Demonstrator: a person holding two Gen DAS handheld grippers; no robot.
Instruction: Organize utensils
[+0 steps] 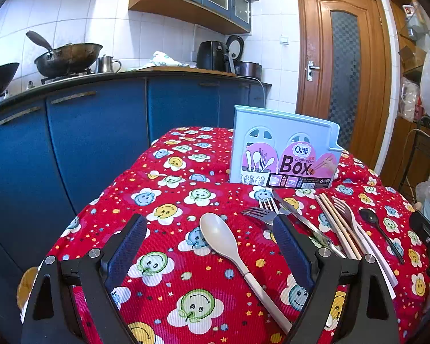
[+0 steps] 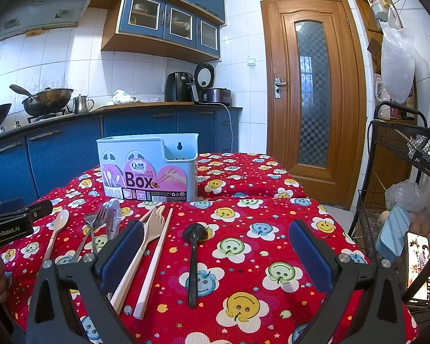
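Both hand-held grippers hang spread and empty: left (image 1: 209, 246) straddles the cream spoon (image 1: 219, 236), right (image 2: 216, 246) the black spoon (image 2: 193, 253). Pinch handles mid-length, then lift toward the box (image 2: 147, 169) behind.

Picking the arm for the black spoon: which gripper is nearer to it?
Right. The black spoon lies between the open fingers of the right gripper. The left gripper sits over the beige spoon, with forks and chopsticks between it and the black spoon.

The cloth (image 2: 243, 261) looks ribbed and matt. The forks (image 1: 265, 210) and the knife (image 1: 298, 215) are shiny metal; the box (image 2: 149, 169) is smooth plastic.
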